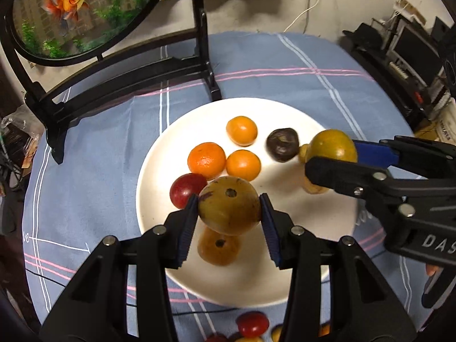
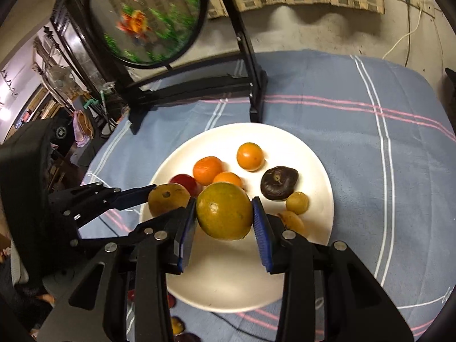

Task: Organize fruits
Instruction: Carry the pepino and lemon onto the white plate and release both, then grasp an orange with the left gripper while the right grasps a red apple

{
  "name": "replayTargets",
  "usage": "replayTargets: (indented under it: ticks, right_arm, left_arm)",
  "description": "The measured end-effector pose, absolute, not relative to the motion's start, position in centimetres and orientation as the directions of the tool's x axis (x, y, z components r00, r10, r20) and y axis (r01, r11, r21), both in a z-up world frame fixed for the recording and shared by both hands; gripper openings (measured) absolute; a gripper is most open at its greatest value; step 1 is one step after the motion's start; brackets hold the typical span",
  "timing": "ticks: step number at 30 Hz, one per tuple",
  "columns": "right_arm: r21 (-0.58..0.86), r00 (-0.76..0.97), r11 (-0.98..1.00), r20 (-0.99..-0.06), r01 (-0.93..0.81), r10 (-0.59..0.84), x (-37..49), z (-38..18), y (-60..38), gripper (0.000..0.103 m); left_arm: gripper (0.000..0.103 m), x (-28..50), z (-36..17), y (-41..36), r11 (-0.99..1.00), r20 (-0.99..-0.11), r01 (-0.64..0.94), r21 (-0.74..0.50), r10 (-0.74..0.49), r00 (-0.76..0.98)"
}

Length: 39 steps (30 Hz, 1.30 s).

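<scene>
My left gripper (image 1: 229,208) is shut on a brownish-yellow round fruit (image 1: 229,205) with a hole in its top, held above the near side of the white plate (image 1: 154,199). The right gripper (image 2: 224,213) is shut on a yellow-green citrus (image 2: 224,211) over the same plate (image 2: 322,171). Each wrist view also shows the other gripper with its fruit: the right gripper (image 1: 333,155), the left gripper (image 2: 168,199). On the plate lie several fruits: oranges (image 1: 241,130), a tangerine (image 1: 206,160), a red fruit (image 1: 186,190), a dark purple fruit (image 2: 280,183), small yellow ones (image 2: 297,203) and a brown one (image 1: 219,246).
A round goldfish screen (image 1: 71,8) on a black stand (image 1: 128,85) rises just behind the plate. A blue checked cloth (image 1: 285,65) covers the table. Loose red and yellow fruits (image 1: 252,325) lie at the near edge. Dark shelves (image 1: 413,57) stand at the right.
</scene>
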State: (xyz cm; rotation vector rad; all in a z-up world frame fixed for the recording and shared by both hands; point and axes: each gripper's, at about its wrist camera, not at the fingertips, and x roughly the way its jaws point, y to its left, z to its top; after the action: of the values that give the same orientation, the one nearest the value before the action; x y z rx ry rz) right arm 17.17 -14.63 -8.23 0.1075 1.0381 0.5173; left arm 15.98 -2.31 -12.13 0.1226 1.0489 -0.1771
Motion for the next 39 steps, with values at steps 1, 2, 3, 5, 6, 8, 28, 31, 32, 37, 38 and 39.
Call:
replayTargets:
  ticks: [1, 2, 3, 5, 6, 8, 28, 31, 32, 37, 38, 39]
  right_arm:
    - [0.322, 0.395, 0.880, -0.800, -0.350, 0.450, 17.6, -8.7, -14.5, 0.039]
    - [0.324, 0.391, 0.882, -0.804, -0.343, 0.447, 17.8, -9.0, -14.5, 0.039]
    - [0.337, 0.379, 0.879, -0.806, -0.336, 0.454, 18.1, -9.3, -14.5, 0.039]
    - [0.367, 0.355, 0.875, -0.810, -0.315, 0.467, 18.7, -9.8, -14.6, 0.040]
    - [0.374, 0.352, 0.874, -0.809, -0.312, 0.472, 18.8, -9.8, -14.6, 0.041]
    - [0.378, 0.361, 0.872, -0.802, -0.312, 0.477, 18.9, -9.6, -14.6, 0.042]
    - [0.325, 0.582, 0.893, -0.677, -0.312, 0.450, 10.6, 0.2, -18.9, 0.076]
    - [0.279, 0.699, 0.909, -0.581, -0.310, 0.416, 7.5, 3.7, -20.1, 0.095]
    - [0.249, 0.752, 0.917, -0.526, -0.311, 0.398, 6.0, 5.4, -20.5, 0.096]
    - [0.067, 0.928, 0.963, -0.257, -0.262, 0.271, -1.3, 12.0, -21.3, 0.102]
    - [0.046, 0.950, 0.970, -0.195, -0.238, 0.243, -3.0, 13.0, -21.6, 0.102]
    - [0.049, 0.958, 0.972, -0.165, -0.230, 0.235, -4.2, 13.5, -21.9, 0.102]
  left_arm:
    - [0.044, 16.2, -12.4, -2.4, 0.980, -0.872, 0.197, 0.018, -0.081, 0.482]
    - [0.044, 16.4, -12.7, -2.4, 0.981, -0.874, 0.193, 0.011, -0.084, 0.478]
    - [0.045, 16.6, -12.9, -2.3, 0.982, -0.875, 0.190, 0.009, -0.084, 0.476]
    - [0.045, 17.0, -13.3, -2.3, 0.983, -0.876, 0.181, 0.020, -0.070, 0.477]
    - [0.046, 16.9, -13.3, -2.3, 0.984, -0.877, 0.180, 0.018, -0.071, 0.476]
    - [0.048, 17.1, -13.5, -2.1, 0.986, -0.878, 0.168, 0.010, -0.072, 0.474]
    - [0.073, 11.4, -7.1, -2.6, 0.982, -0.784, 0.182, 0.039, -0.083, 0.616]
    - [0.074, 10.0, -5.5, -2.6, 0.981, -0.759, 0.189, 0.039, -0.093, 0.644]
    - [0.075, 9.3, -4.8, -2.5, 0.981, -0.748, 0.191, 0.042, -0.096, 0.656]
    - [0.077, 6.9, -2.6, -1.9, 0.980, -0.709, 0.195, 0.049, -0.103, 0.698]
    - [0.078, 6.3, -2.1, -1.6, 0.979, -0.699, 0.196, 0.049, -0.107, 0.707]
    - [0.079, 5.6, -1.8, -1.4, 0.979, -0.690, 0.198, 0.050, -0.109, 0.716]
